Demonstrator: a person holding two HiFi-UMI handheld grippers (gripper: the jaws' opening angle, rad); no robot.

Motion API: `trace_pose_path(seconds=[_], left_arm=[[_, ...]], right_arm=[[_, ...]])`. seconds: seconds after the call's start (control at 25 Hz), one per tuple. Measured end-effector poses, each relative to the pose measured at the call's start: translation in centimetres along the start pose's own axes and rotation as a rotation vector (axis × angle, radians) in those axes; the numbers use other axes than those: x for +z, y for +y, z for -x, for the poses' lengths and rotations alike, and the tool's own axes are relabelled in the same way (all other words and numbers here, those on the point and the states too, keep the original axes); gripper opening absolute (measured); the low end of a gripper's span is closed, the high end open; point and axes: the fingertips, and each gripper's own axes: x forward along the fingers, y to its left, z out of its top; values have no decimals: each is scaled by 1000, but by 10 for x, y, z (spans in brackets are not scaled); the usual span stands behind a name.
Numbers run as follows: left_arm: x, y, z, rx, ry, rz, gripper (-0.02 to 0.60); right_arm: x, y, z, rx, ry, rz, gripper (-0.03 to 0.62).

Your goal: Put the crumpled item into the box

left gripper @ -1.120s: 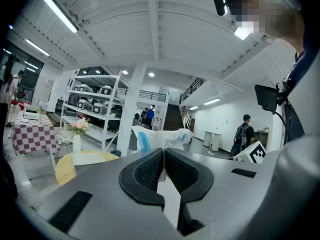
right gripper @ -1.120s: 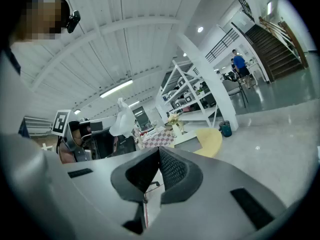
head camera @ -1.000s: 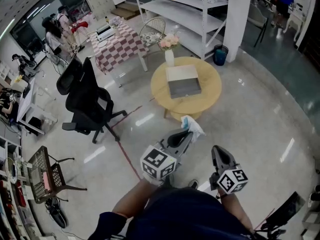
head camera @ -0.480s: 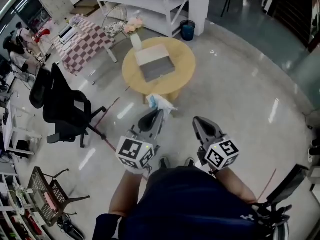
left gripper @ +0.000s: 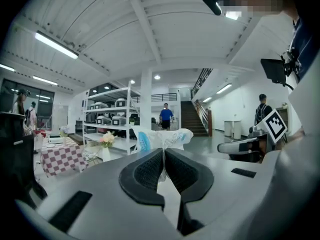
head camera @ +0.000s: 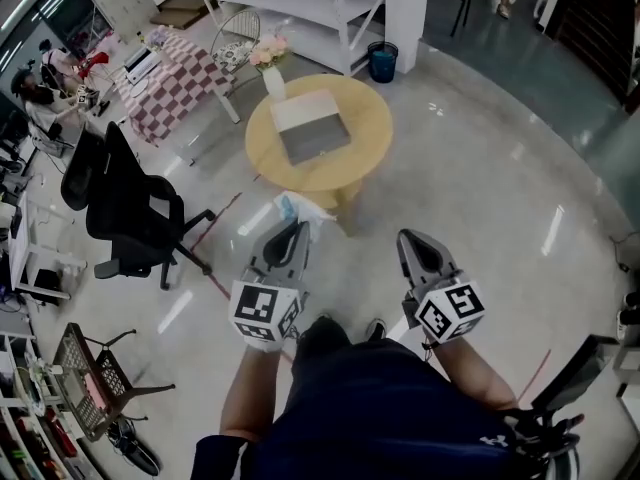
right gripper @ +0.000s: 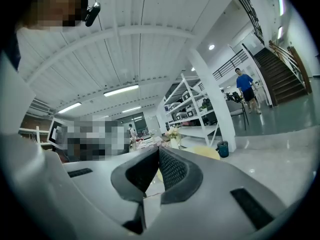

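Two handheld grippers are pointing forward, side by side, above the glossy grey floor [head camera: 480, 168]. The left gripper [head camera: 292, 230] is clamping its fingers [left gripper: 147, 171] fully together on a crumpled white-and-blue plastic wrapper [head camera: 300, 208]. The left gripper view [left gripper: 162, 151] is showing the two dark ribbed pads pressing a thin pinched fold of the wrapper [left gripper: 162, 139] between them. The bulk of it is puffing out just past the fingertips and spreading to both sides.

The right gripper [head camera: 412, 240] is holding nothing. In its own view [right gripper: 157, 151] the ribbed fingers [right gripper: 172, 171] are meeting at their tips, with only a narrow gap lower down, through which the far scene is showing.

Ahead of both sets of fingers, and well apart from them, a round yellow wooden table [head camera: 365, 118] is standing on the floor. A flat grey-and-white rectangular box [head camera: 310, 128] is lying on its top, in line with the left fingertips and beyond the wrapper. A white vase of pale flowers [head camera: 272, 80] is sitting at the table's far edge, just past the box. A black office chair [head camera: 130, 208] is standing well off to the left of the left fingers.
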Motion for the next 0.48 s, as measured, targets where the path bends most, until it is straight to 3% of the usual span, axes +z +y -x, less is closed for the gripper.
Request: trace_pose_path(seconds=[0.24, 0.48], left_arm=[[-12, 11, -3, 49, 11, 25, 29], [-17, 48, -29, 58, 9, 10, 29]], right_arm=[[8, -18, -8, -11, -7, 21, 3], [21, -43, -41, -55, -28, 50, 3]])
